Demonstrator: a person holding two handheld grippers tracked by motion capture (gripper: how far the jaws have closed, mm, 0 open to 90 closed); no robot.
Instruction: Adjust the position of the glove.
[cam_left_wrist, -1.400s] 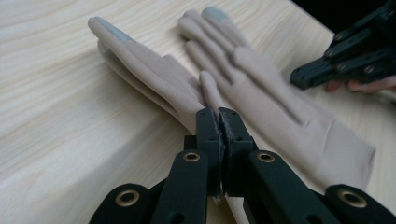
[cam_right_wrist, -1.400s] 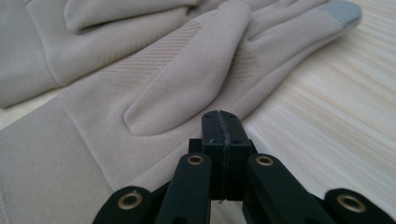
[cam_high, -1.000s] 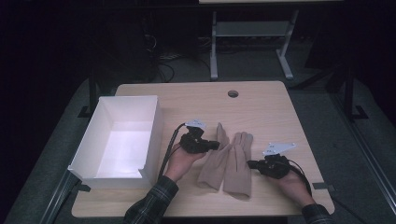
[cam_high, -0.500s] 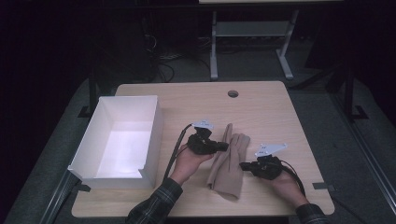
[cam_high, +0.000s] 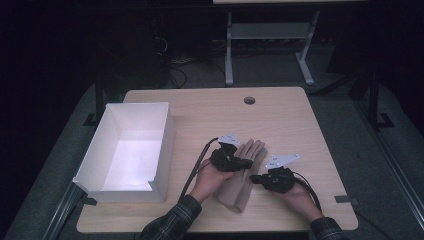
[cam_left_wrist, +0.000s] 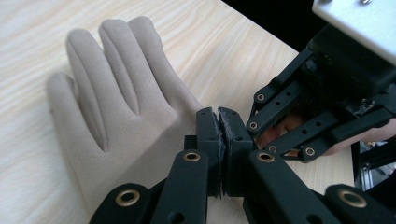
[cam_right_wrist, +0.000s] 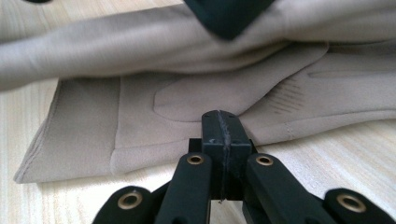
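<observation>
**Two closed claws meet over a pair of beige gloves**

A pair of beige gloves (cam_high: 245, 172) lies near the front edge of the wooden worktop (cam_high: 280, 120), right of a white open box (cam_high: 131, 150) that stands at the worktop's left side. In the high view the gloves lie stacked, fingers pointing away from the person and cuffs toward the front edge.

The left claw (cam_high: 246, 163) comes in from the left, above the gloves at about palm level, with the person's left hand (cam_high: 212, 176) under its body. In the left gripper view its jaws are pressed together with no gap between them, and the glove's spread fingers (cam_left_wrist: 105, 65) lie flat on the wood beyond the tips; whether any cloth is pinched between the jaws cannot be told.

The right claw (cam_high: 254, 177) reaches in from the right side, its tips at the gloves' right edge, just beside the left claw. In the right gripper view its jaws are likewise shut tight, tips low over the wood and right at the edge of the lower glove (cam_right_wrist: 196, 121), beneath a lifted layer of cloth (cam_right_wrist: 140, 42). A grip on fabric cannot be made out there either
</observation>
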